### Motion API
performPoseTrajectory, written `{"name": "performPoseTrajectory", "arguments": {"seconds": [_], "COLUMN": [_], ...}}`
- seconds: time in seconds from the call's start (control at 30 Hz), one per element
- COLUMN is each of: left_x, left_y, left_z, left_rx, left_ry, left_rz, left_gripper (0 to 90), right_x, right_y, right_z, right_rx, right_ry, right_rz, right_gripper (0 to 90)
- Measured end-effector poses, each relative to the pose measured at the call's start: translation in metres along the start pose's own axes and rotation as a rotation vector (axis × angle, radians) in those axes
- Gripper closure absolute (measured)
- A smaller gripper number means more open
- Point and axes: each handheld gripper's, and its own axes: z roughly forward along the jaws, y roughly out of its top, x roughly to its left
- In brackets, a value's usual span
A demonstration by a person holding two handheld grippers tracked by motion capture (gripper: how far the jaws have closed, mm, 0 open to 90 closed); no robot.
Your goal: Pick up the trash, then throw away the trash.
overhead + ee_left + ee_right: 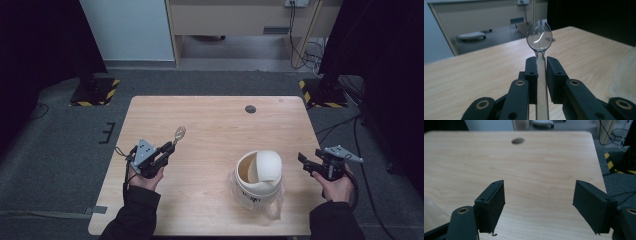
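The left gripper (541, 62) clamps the clear plastic spork (539, 37) above the desk's (210, 125) left half, the right gripper (539, 205) stands empty with jaws apart, so carrying it to the white tub (258, 180) near the front edge likely comes next.

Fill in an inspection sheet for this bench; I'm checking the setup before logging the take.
Surface: light wood table, bare apart from a round dark grommet hole near the far edge.
Job's things: clear plastic spork, held by its handle and lifted off the table; white tub with its lid tilted inside the rim, standing on clear plastic wrap.
Clutter: nothing seen.
Grippers: left gripper shut on the spork; right gripper open, nothing between its jaws, beside the tub and apart from it.
Cables: a cable trails from each gripper; more wires on the floor beyond the table.
Surroundings: grey carpet, black-and-yellow striped stand bases, wooden furniture behind.
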Motion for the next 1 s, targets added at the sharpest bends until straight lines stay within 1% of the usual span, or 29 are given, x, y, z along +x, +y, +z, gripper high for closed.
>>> {"name": "performPoseTrajectory", "arguments": {"seconds": [0.13,0.17,0.3,0.33,0.37,0.43,0.47,0.5,0.57,0.7,0.83,0.93,1.0], "left_x": [-0.006,-0.008,-0.018,-0.019,-0.022,-0.027,-0.029,-0.032,-0.037,-0.046,-0.054,-0.059,-0.061], "left_y": [0.012,0.014,0.025,0.027,0.030,0.034,0.036,0.039,0.043,0.049,0.052,0.053,0.053], "left_z": [-0.008,-0.010,-0.015,-0.016,-0.018,-0.020,-0.020,-0.022,-0.023,-0.026,-0.026,-0.026,-0.025], "left_rx": [-0.063,-0.072,-0.118,-0.125,-0.136,-0.154,-0.159,-0.167,-0.178,-0.200,-0.205,-0.207,-0.209], "left_ry": [-0.014,-0.017,-0.040,-0.045,-0.056,-0.069,-0.076,-0.084,-0.098,-0.124,-0.146,-0.160,-0.170], "left_rz": [0.020,0.024,0.052,0.054,0.055,0.064,0.063,0.071,0.077,0.079,0.097,0.108,0.103], "left_gripper": [79.6,79.6,79.5,79.5,79.5,79.5,79.5,79.5,79.5,79.5,79.5,79.5,79.5], "right_x": [0.006,0.009,0.019,0.023,0.025,0.036,0.036,0.038,0.045,0.059,0.074,0.083,0.089], "right_y": [0.014,0.018,0.033,0.037,0.040,0.050,0.050,0.053,0.059,0.073,0.082,0.086,0.088], "right_z": [-0.010,-0.013,-0.022,-0.025,-0.027,-0.035,-0.035,-0.037,-0.042,-0.054,-0.062,-0.065,-0.068], "right_rx": [-0.064,-0.085,-0.135,-0.148,-0.159,-0.200,-0.200,-0.209,-0.225,-0.277,-0.299,-0.313,-0.319], "right_ry": [0.028,0.039,0.066,0.073,0.078,0.111,0.111,0.118,0.137,0.178,0.218,0.248,0.266], "right_rz": [0.001,0.000,0.006,0.006,-0.001,-0.019,-0.019,-0.022,-0.029,-0.045,-0.060,-0.049,-0.046], "right_gripper": [26.2,26.6,27.3,27.2,27.3,27.3,27.3,27.3,27.2,26.5,26.3,26.0,26.0]}}
